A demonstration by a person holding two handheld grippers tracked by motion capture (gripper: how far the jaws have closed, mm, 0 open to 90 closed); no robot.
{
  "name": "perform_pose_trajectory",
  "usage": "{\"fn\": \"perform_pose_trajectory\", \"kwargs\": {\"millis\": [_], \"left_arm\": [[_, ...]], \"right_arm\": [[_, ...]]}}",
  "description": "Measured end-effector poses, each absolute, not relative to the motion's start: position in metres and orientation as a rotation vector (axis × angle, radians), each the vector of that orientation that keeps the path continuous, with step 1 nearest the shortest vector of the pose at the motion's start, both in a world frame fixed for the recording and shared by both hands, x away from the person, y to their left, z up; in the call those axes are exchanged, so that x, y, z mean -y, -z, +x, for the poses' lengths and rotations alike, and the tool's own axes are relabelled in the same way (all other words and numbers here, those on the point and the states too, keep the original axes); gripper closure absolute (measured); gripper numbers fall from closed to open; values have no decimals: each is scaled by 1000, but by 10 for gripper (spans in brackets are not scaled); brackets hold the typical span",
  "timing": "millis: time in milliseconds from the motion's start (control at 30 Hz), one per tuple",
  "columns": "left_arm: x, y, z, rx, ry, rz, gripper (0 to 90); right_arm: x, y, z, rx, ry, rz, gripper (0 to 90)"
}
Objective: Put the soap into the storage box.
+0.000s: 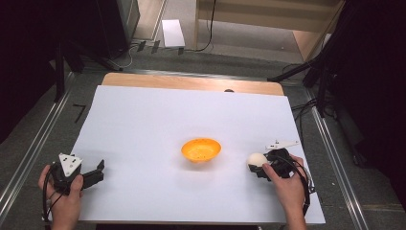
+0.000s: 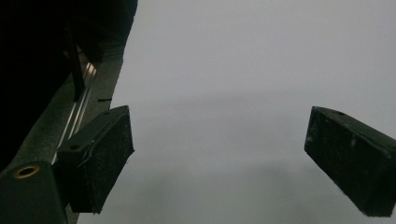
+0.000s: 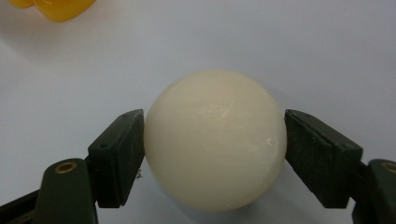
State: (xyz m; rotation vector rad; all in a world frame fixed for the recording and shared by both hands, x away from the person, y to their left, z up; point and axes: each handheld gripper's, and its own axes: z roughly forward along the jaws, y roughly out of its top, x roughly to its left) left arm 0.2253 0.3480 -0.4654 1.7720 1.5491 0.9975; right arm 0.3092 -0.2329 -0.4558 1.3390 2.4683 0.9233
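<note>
Your right gripper [image 3: 212,154] is clamped on the cream ball [image 3: 215,140]: in the right gripper view both pads press against its sides, one on each flank, with the ball sitting squarely between them. In the high view the ball [image 1: 256,159] rests low over the white sheet [image 1: 143,124] that covers the desk, at the right side, just ahead of your right hand [image 1: 287,184]; whether it touches the sheet I cannot tell.

The relation that matters now is ball to orange bowl [image 1: 201,149]. From the high view the bowl lies to the left of the ball, toward the middle of the sheet, near but clearly apart. In the right gripper view the bowl's rim [image 3: 51,8] peeks in at the upper left corner, so it sits ahead and off to the left of your jaws. The ball is round, so no long axis to mind; I judge the carry is a short lift and a sweep left until the ball hangs above the bowl's opening.

Your left gripper [image 1: 93,175] rests well apart at the near left of the sheet, jaws spread wide with nothing between them. The right hand is plainly the nearer one.
</note>
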Motion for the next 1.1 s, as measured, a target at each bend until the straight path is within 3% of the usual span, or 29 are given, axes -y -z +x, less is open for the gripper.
{"fn": "perform_pose_trajectory", "kwargs": {"millis": [1100], "left_arm": [[-348, 465, 225, -1549, -998, 1773, 87]], "right_arm": [[235, 451, 309, -2445, -981, 1388, 236]]}}
